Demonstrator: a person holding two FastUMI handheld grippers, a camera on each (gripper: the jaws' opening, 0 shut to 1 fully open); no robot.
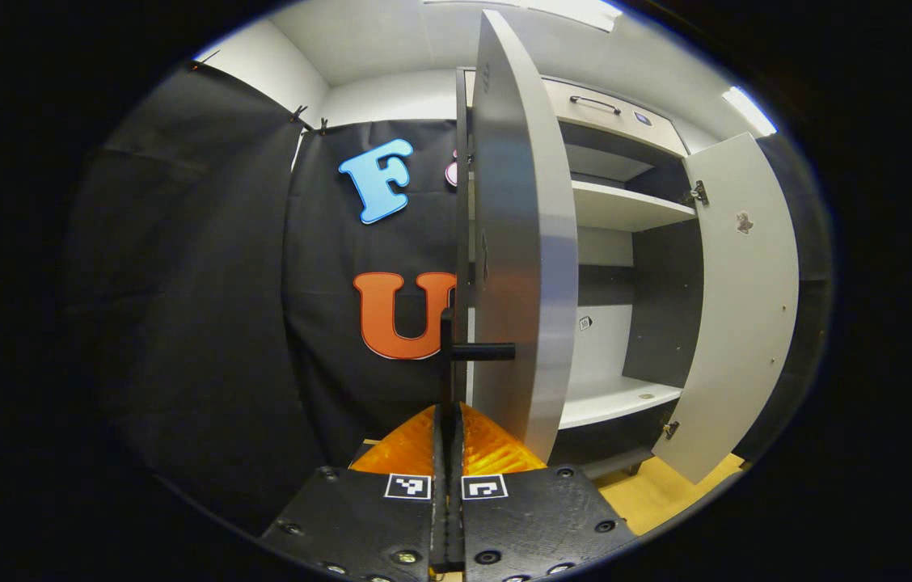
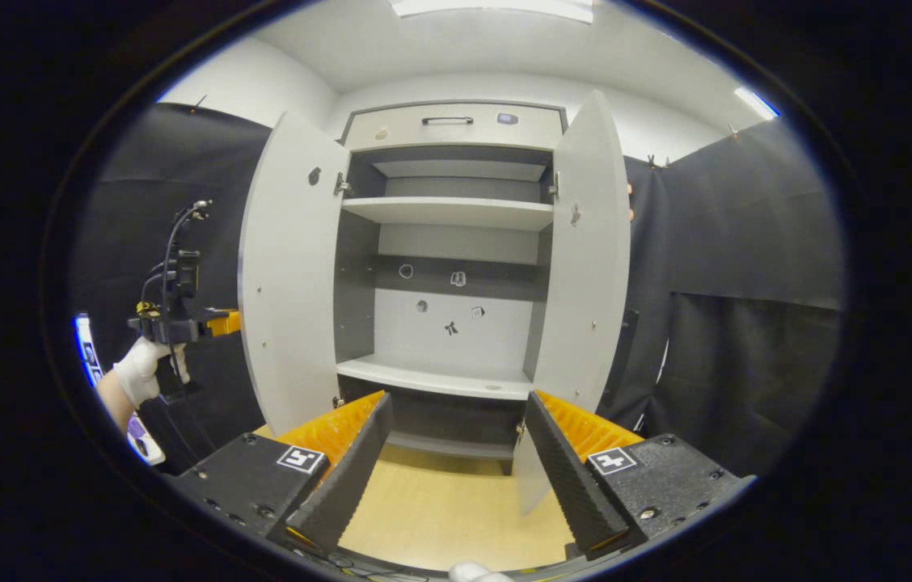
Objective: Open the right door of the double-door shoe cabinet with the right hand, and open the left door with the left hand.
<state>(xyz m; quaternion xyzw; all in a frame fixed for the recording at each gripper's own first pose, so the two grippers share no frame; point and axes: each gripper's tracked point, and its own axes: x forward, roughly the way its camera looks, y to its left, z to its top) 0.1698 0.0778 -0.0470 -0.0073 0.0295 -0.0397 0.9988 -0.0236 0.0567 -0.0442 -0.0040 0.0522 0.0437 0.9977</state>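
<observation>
The grey shoe cabinet (image 2: 456, 125) stands with both doors swung wide. In the left gripper view the left door (image 1: 521, 242) is seen edge-on. Its black bar handle (image 1: 447, 347) runs down between my left gripper's (image 1: 448, 440) fingers, which are shut on it. The right door (image 1: 739, 307) hangs open beyond. In the right gripper view my right gripper (image 2: 456, 461) is open, a little back from the cabinet and level with its lower shelf, holding nothing. The left door (image 2: 286, 283) and right door (image 2: 589, 267) flank the bare shelves. A white-gloved hand (image 2: 137, 368) holds the left gripper (image 2: 181, 323) behind the left door.
A top drawer with a black handle (image 2: 448, 120) sits above the shelves (image 2: 448, 212). Small stickers dot the back panel (image 2: 456, 323). Light wooden floor (image 2: 440, 501) lies in front. Black cloth walls close in on both sides.
</observation>
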